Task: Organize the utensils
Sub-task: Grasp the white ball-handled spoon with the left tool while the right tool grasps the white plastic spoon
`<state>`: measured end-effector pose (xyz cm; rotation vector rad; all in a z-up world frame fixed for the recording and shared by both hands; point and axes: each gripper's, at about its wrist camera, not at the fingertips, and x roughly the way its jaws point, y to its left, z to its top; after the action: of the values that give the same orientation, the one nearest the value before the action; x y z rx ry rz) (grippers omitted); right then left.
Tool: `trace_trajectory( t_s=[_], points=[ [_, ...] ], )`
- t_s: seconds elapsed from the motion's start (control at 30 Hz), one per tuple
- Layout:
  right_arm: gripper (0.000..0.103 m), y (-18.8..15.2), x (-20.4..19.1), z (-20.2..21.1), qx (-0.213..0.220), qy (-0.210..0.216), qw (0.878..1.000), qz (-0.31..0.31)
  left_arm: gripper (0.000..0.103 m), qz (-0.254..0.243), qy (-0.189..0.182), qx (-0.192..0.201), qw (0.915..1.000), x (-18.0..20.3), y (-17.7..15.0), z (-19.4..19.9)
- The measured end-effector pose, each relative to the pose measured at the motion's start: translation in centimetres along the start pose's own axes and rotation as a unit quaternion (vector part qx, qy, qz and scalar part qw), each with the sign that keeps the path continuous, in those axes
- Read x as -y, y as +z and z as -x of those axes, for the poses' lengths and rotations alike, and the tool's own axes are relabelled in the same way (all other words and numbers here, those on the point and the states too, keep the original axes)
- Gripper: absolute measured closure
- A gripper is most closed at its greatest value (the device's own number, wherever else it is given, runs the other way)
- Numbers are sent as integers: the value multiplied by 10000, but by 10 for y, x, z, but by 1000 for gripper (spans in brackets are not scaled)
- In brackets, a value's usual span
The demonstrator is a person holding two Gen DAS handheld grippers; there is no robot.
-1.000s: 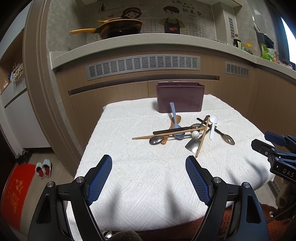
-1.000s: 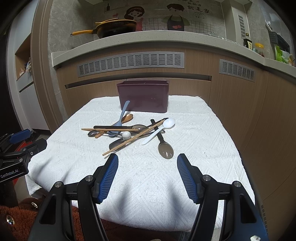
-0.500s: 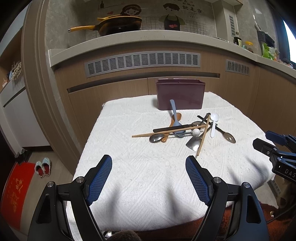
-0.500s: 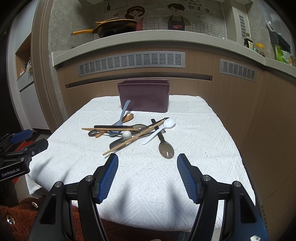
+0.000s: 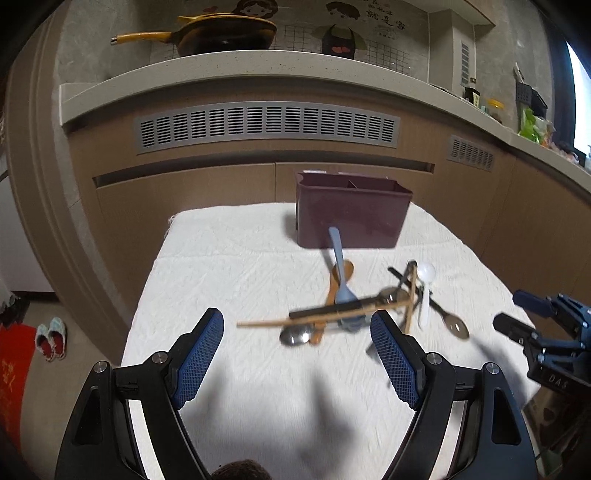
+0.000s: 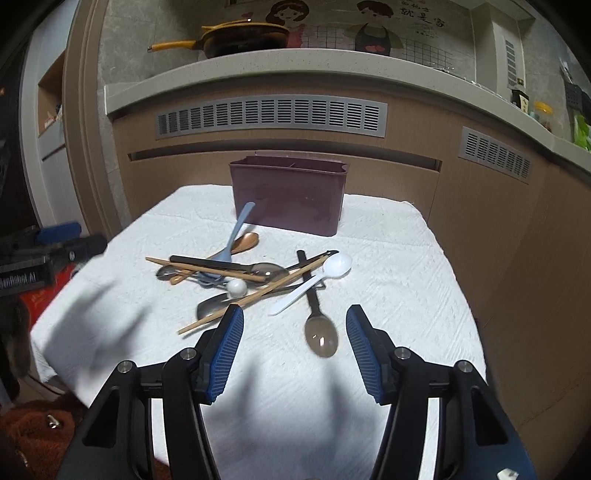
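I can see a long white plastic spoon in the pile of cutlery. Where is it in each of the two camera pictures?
Left wrist view: the long white plastic spoon lies right of centre, at the pile's right edge.
Right wrist view: the spoon lies near centre, bowl up-right.
Shared landmark: the dark purple plastic holder box behind the pile.

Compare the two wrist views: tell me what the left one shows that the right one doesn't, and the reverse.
Only the left wrist view shows the slippers on the floor and the right gripper from the side.

Only the right wrist view shows the small white ball-ended spoon clearly and the left gripper at its left edge.

Both share the maroon utensil holder, the pile of chopsticks and spoons on the white cloth, and the yellow pan.
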<state>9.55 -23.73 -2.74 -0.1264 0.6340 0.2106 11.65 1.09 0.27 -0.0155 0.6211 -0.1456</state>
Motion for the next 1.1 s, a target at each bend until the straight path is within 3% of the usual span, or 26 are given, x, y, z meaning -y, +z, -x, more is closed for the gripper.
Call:
trace_trajectory(
  t_s=[0.17,0.23,0.37,0.47,0.53,0.63,0.73,0.93,1.1],
  points=[
    [50,19,23,-29,-251,121,9996,-63,21,-698,176,-221,9972,7,26,-42],
    [50,25,33,-43,-391,237,9989,-129,21,-965,73,-353,9947,12,26,-56],
    [50,28,44,-67,-531,100,9985,-119,23,-1364,-638,-389,9878,27,19,-67],
    [51,27,51,-86,-705,50,9970,-317,36,-1560,-1359,-663,9761,43,12,-81],
    [54,25,54,-94,-801,114,9958,-424,50,-1560,-1668,-911,9693,55,8,-93],
    [55,20,55,-100,-894,205,9945,-513,64,-1536,-1936,-1278,9605,67,5,-115],
    [55,16,55,-101,-941,229,9938,-539,64,-1531,-2072,-1478,9549,75,5,-129],
    [55,17,55,-103,-993,151,9937,-505,64,-1567,-1918,-1513,9570,82,10,-146],
    [55,28,56,-115,-1079,180,9915,-702,64,-1284,-1422,-1347,9722,63,19,-157]
  ],
)
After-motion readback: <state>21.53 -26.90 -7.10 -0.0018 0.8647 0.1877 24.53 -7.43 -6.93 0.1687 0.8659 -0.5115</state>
